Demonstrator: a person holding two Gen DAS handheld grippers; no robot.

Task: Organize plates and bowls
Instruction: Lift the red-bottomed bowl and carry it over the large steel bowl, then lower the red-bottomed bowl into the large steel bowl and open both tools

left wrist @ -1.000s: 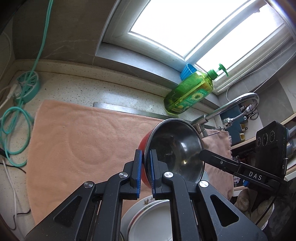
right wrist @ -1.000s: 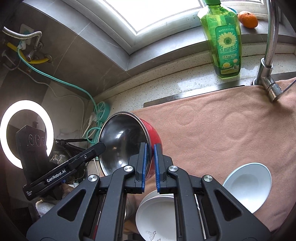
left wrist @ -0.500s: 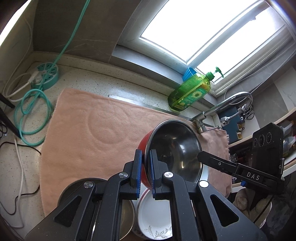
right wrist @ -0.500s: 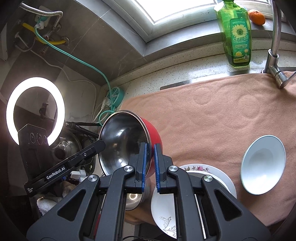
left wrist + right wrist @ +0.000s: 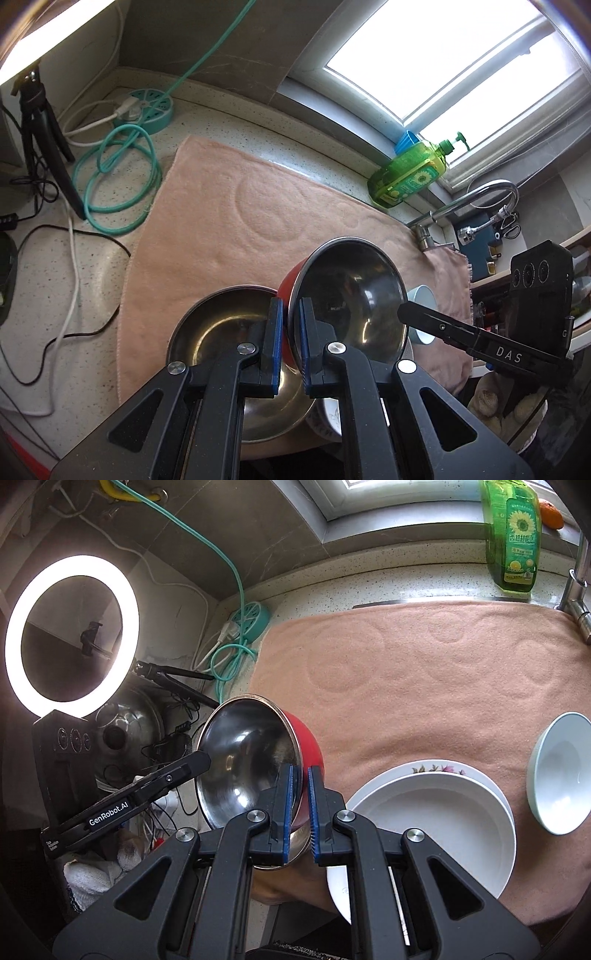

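Red bowl [image 5: 345, 295] carried sideways, steel bowl [image 5: 218, 328] revealed

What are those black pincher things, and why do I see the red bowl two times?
Those are two grabber tools, one in each of a person's hands, each carrying a small camera looking along its fingers. So each picture comes from one tool. The left gripper and the right gripper both pinch the rim of one red bowl, shiny inside. That is why you see it twice. Under it lies a pink towel with a steel bowl, stacked white plates and a pale bowl.
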